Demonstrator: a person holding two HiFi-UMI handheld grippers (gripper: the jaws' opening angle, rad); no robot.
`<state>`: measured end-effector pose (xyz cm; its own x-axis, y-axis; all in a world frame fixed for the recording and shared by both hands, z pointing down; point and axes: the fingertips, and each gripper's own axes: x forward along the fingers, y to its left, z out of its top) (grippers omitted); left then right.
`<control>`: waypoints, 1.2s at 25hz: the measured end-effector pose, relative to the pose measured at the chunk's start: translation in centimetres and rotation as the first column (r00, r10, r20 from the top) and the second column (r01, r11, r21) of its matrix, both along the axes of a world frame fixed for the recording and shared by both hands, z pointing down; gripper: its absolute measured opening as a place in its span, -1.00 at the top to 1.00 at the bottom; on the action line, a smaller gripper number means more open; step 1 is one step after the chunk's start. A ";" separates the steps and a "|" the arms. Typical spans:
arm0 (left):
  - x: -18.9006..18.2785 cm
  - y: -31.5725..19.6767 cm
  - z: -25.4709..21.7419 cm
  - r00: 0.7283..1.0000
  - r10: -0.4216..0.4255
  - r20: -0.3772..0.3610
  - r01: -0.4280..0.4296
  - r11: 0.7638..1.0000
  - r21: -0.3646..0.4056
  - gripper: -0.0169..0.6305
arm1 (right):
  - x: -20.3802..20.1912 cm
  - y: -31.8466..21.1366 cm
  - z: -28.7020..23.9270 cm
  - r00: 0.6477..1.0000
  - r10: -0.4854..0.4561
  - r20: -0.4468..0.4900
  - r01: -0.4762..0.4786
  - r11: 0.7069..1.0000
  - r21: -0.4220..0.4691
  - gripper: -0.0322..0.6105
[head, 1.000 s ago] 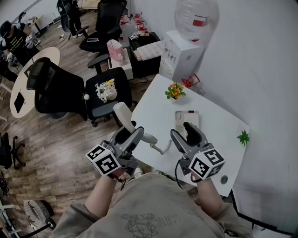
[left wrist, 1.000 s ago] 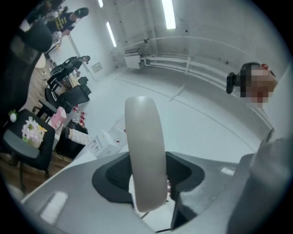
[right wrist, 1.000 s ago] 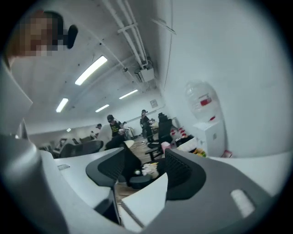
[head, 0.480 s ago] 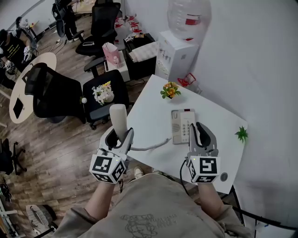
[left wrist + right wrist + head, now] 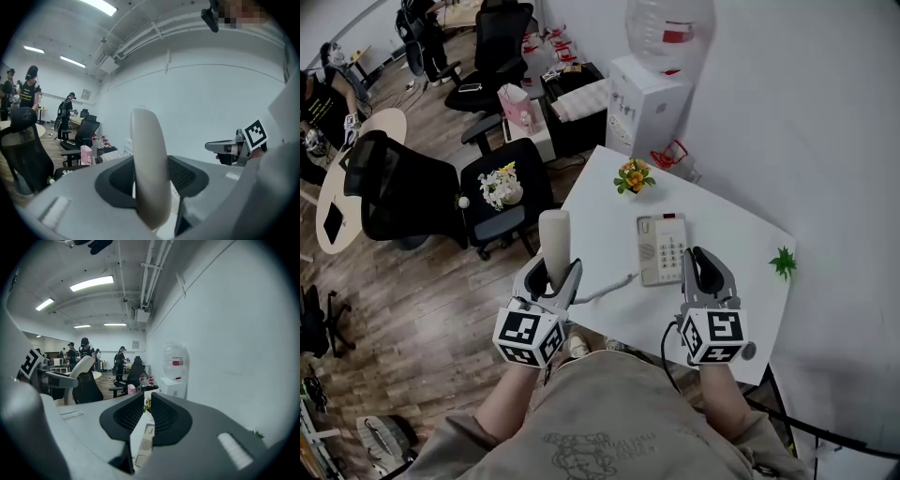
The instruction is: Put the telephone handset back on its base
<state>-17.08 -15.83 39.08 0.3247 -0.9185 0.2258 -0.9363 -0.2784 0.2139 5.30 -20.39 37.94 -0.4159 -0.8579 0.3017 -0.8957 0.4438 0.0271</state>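
The left gripper (image 5: 551, 274) is clenched on the telephone handset (image 5: 554, 232), holding it upright just off the counter's (image 5: 609, 211) left edge. The right gripper (image 5: 704, 265), jaws seemingly pressed together on nothing, hovers beside the base (image 5: 661, 248), which lies farther along the counter.

I get head view steeply down on worktop (image 5: 741, 248); gripper views close behind jaws, level; right shares telephone base (image 5: 661, 248).

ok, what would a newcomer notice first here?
The cream handset stands upright in the left gripper, out past the edge of the white table, its cord trailing to the telephone base there. The right gripper hovers beside the base, holding nothing.
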 end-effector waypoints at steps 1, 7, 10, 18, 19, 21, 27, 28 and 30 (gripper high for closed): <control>0.7 -0.2 0.2 1.000 0.011 -0.011 -0.011 1.000 0.002 0.31 | 0.4 0.0 0.4 1.000 0.004 -0.001 -0.004 1.000 -0.013 0.68; 5.5 -1.9 3.1 0.995 0.092 -0.044 -0.095 0.993 -0.065 0.31 | 2.5 0.0 2.7 0.999 0.030 -0.011 -0.031 0.997 -0.076 0.71; 8.0 -2.9 5.1 0.988 0.130 -0.085 -0.140 0.983 -0.121 0.31 | 3.8 0.3 3.6 0.999 0.051 -0.017 -0.052 0.993 -0.101 0.73; 13.2 -5.6 10.1 0.977 0.142 -0.159 -0.179 0.952 -0.250 0.32 | 6.9 1.2 6.5 0.996 0.087 -0.017 -0.089 0.980 -0.179 0.75; 13.8 -6.0 11.0 0.973 0.132 -0.190 -0.182 0.943 -0.278 0.33 | 7.1 1.4 6.8 0.996 0.090 -0.013 -0.091 0.977 -0.191 0.75; 14.7 -6.5 12.8 0.965 0.106 -0.239 -0.184 0.926 -0.331 0.33 | 7.5 1.7 7.5 0.996 0.093 -0.002 -0.092 0.973 -0.214 0.75; 17.1 -7.7 17.3 0.958 0.064 -0.279 -0.182 0.889 -0.420 0.34 | 8.5 2.4 9.6 0.996 0.088 0.006 -0.083 0.958 -0.275 0.75; 17.5 -8.0 18.0 0.959 0.063 -0.276 -0.181 0.885 -0.428 0.34 | 8.6 2.5 9.7 0.996 0.088 0.012 -0.081 0.956 -0.280 0.75; 18.0 -8.6 19.2 0.962 0.052 -0.269 -0.171 0.881 -0.440 0.34 | 8.8 2.3 10.1 0.996 0.085 0.019 -0.076 0.955 -0.287 0.75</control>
<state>0.93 -24.39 58.25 0.5179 -0.6864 0.5105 -0.8069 -0.1939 0.5580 14.09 -18.04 48.04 -0.3619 -0.7684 0.5278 -0.9272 0.3553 -0.1183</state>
